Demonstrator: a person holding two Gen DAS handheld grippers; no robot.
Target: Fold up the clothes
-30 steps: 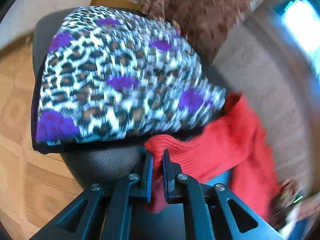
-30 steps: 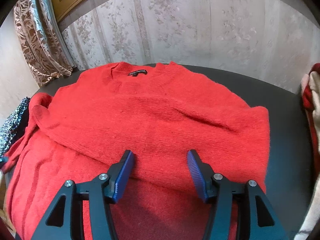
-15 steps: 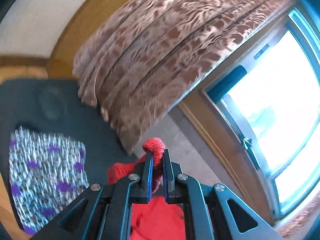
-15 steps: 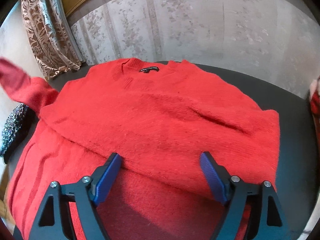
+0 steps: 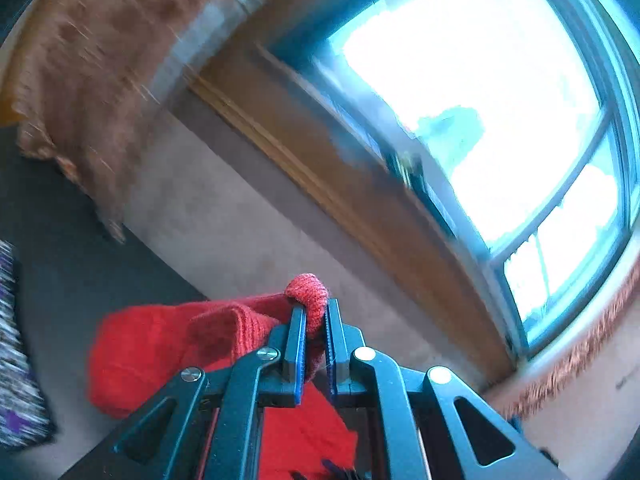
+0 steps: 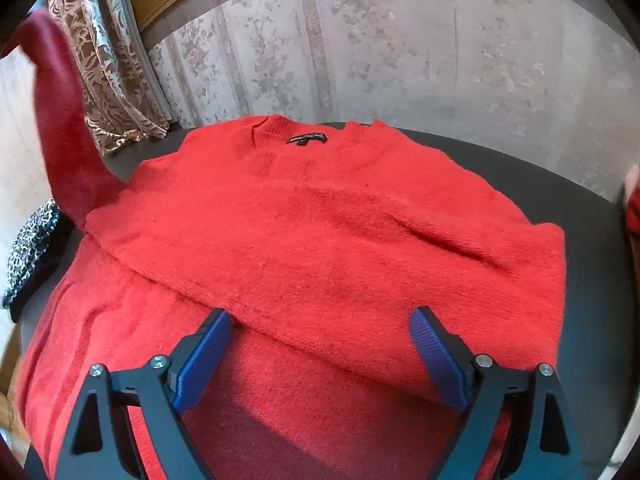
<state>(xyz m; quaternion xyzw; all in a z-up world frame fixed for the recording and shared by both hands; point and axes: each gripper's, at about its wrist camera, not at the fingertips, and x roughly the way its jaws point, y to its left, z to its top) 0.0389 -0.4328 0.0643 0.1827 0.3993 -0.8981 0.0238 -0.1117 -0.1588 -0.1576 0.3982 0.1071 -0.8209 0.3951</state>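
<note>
Floral wallpaper (image 6: 400, 40) backs a dark table (image 6: 580, 208) where a red sweater (image 6: 320, 240) lies spread. Right gripper (image 6: 320, 354) hovers over its hem, jaws opening wide and empty. Left gripper (image 5: 316, 336) is clamped on the raised sleeve cuff (image 5: 308, 292).

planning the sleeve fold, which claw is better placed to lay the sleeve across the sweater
Left. The left claw is shut on the sleeve cuff, lifted off the table. The right claw is opening, nothing pinched, over the sweater.
</note>
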